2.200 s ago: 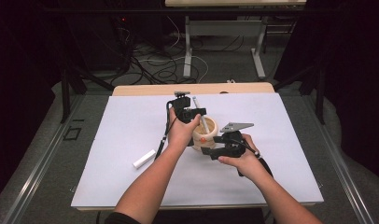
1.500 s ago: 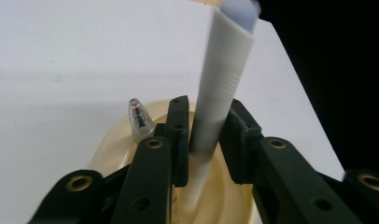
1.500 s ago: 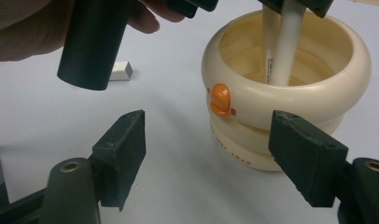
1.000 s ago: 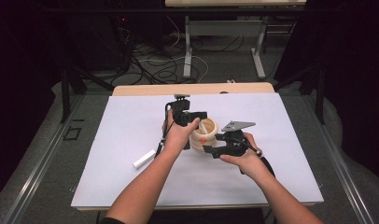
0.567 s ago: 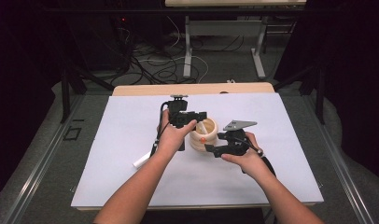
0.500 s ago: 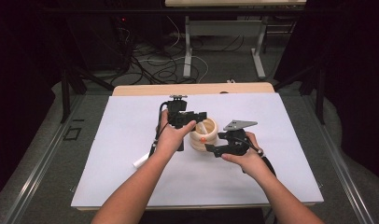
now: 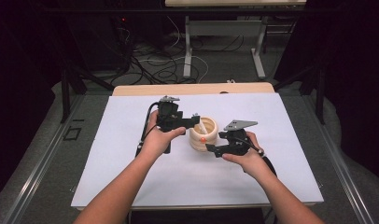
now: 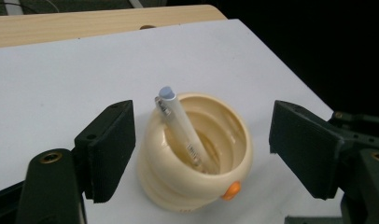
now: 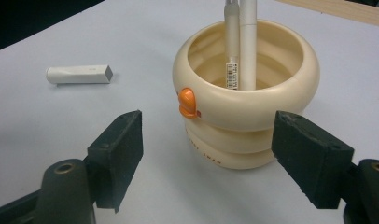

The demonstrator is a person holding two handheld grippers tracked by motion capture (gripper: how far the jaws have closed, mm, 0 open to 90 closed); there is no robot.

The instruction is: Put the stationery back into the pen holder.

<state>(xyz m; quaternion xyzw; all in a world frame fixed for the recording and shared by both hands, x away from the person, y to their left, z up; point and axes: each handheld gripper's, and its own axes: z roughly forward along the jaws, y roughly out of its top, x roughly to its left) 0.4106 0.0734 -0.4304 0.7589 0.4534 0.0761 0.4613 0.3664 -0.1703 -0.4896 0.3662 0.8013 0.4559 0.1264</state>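
A cream ribbed cup [image 7: 203, 135] with an orange knob stands mid-table, and a white pen [image 7: 203, 126] leans inside it. My left gripper [image 7: 196, 120] sits just left of the cup, level with its rim. In the left gripper view my left gripper [image 8: 204, 135] is open, its jaws wide on either side of the cup [image 8: 197, 158] and pen [image 8: 183, 133], touching neither. My right gripper [image 7: 210, 149] is at the cup's near right. The right gripper view shows my right gripper [image 9: 214, 151] open, short of the cup [image 9: 246, 98], with the pen [image 9: 241, 42] upright inside.
A short white cap-like tube [image 9: 79, 73] lies on the white sheet [image 7: 281, 121] to the left of the cup. A wooden table edge [image 7: 192, 88] runs behind the sheet. Cables and metal stands are on the dark floor beyond.
My left gripper has drawn back to the left from above the cup, leaving the pen standing in it. The left forearm now covers the white tube. The right gripper has barely moved.
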